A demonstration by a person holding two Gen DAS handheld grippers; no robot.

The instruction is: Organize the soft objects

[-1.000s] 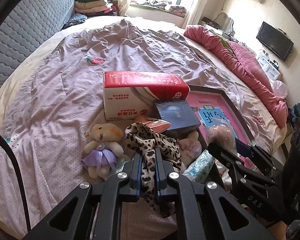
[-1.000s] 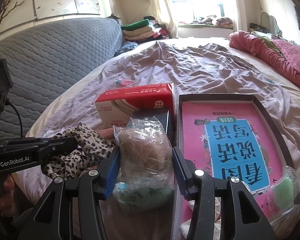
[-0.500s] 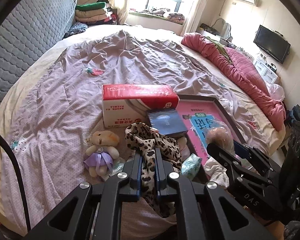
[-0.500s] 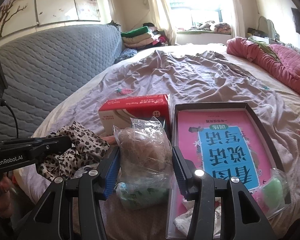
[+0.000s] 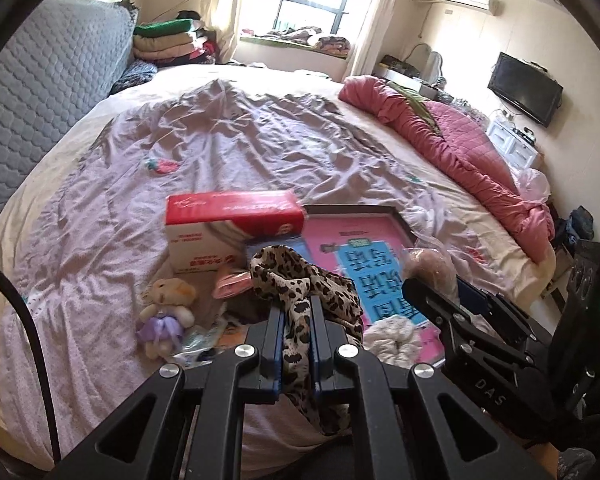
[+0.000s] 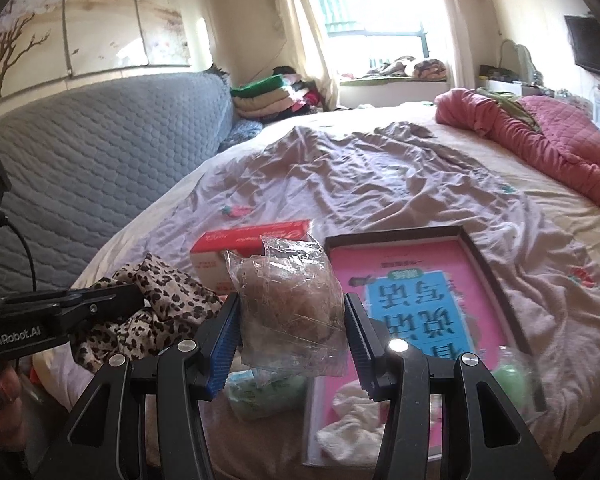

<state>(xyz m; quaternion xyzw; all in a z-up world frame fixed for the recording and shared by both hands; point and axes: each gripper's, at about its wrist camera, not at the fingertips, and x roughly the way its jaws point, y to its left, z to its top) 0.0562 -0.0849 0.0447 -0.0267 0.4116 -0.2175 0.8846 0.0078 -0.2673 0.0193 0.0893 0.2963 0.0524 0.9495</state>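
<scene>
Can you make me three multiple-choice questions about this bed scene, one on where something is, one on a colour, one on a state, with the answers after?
1. Where does the small teddy bear lie?
A. in the tray
B. on the bedsheet, beside the tissue box
C. on the pink quilt

2. What colour is the top of the tissue box?
A. red
B. green
C. black

3. What are the left tongs doing?
A. standing open, empty
B. gripping the teddy bear
C. shut on the leopard-print cloth

Answers: B, the bear rests on the sheet near the box; A, its top is red; C, the cloth is pinched between the fingers.
</scene>
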